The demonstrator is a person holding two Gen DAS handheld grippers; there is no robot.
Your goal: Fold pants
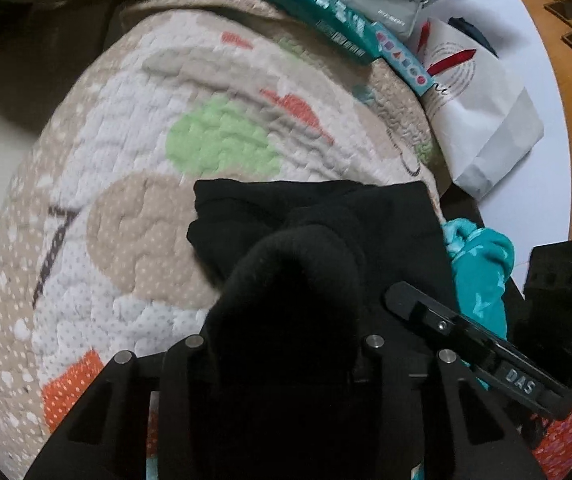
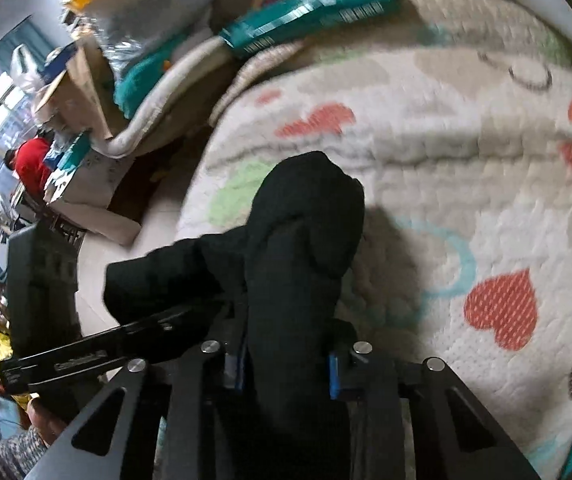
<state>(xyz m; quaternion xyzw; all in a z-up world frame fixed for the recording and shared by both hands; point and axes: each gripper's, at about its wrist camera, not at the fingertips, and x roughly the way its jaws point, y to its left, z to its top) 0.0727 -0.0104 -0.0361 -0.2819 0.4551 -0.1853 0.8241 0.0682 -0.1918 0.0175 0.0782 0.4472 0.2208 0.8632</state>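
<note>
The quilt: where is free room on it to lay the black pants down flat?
Free: the quilt around the green patch, ahead and left of the black pants. Crowded: its far edge under the teal box, and the right side beside the white bag and turquoise cloth.

Left tongs clamped on black pants, quilt ahead, right tongs just beside.

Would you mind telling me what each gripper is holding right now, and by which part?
Both grippers, left and right, are shut on the black pants, each pinching a bunched fold of fabric; which part of the pants cannot be told.
</note>
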